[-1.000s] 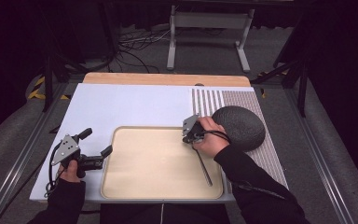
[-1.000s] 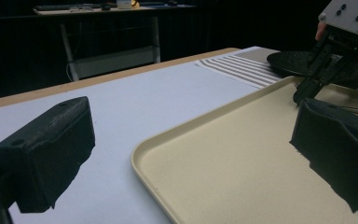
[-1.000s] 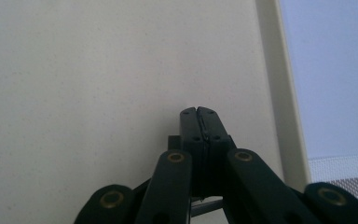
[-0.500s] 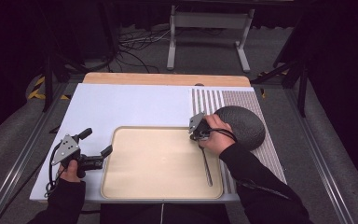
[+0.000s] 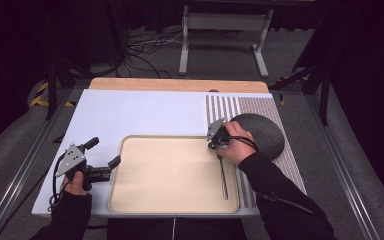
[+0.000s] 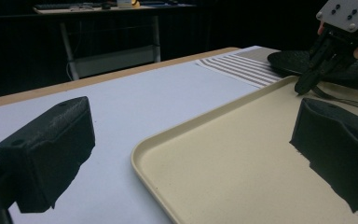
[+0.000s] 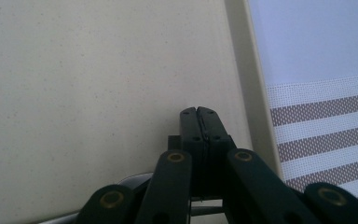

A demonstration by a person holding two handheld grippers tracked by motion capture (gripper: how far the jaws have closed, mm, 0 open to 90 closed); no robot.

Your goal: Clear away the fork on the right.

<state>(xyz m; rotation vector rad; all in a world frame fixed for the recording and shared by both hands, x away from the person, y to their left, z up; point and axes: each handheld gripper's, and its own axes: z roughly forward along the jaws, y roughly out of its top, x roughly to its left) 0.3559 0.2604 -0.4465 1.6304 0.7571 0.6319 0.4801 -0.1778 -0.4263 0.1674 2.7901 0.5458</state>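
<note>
We see the right gripper right of centre in the high view, at the upper right corner of the beige tray, its jaws pressed together with nothing visibly between them. A spoon lies along the tray's right side, its bowl end just under the right hand; we cannot tell if they touch. A dark round bowl sits on the striped mat just right of that hand. At lower left, the left gripper rests beside the tray's left edge, jaws wide apart and empty.
</note>
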